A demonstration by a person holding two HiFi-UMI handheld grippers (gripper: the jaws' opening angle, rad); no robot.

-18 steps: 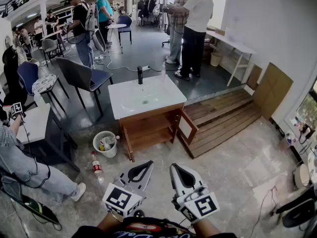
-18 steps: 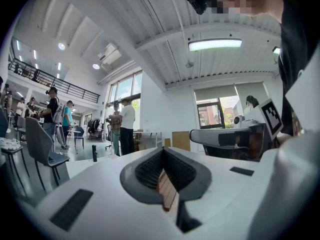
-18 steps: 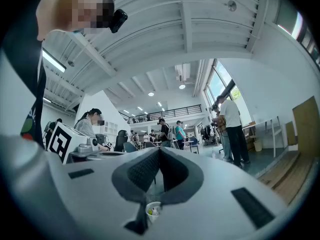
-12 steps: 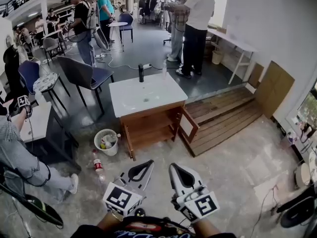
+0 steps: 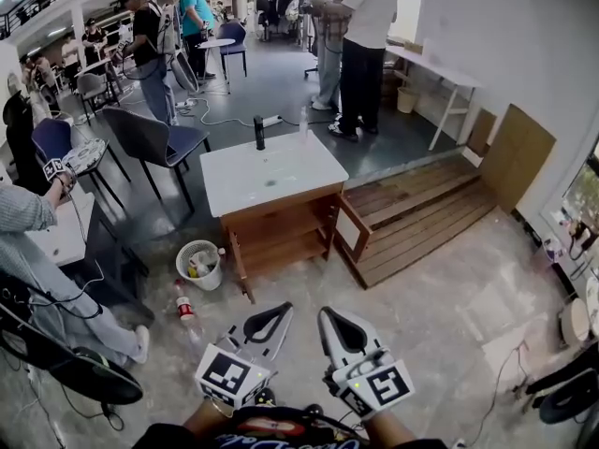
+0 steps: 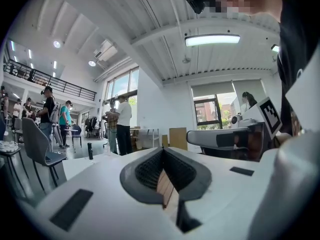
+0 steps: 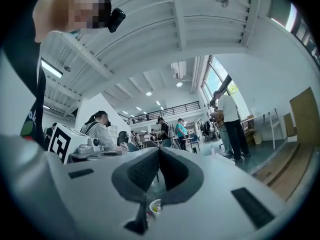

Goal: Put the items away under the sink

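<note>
Wooden and white-topped, the sink cabinet (image 5: 281, 227) stands in the middle of the hall floor, well ahead of me. Its pale basin top (image 5: 271, 171) carries a black faucet (image 5: 259, 132) and a slim clear bottle (image 5: 303, 124) at the far edge. The cabinet door (image 5: 354, 232) hangs open to the right, and the space under the sink shows one bare wooden shelf. On the floor just left of the cabinet sits a round white basket (image 5: 200, 282) with several small items in it, too small for me to tell apart. A bottle with a red label (image 5: 183, 308) lies on the floor a little nearer to me than the basket, apart from it. My left gripper (image 5: 280, 311) is low in front of me with its jaws closed together and nothing between them. My right gripper (image 5: 327, 315) is beside it, close but not touching, and its jaws are likewise pressed together and empty. Both are well short of the basket, the bottle and the cabinet.
</note>
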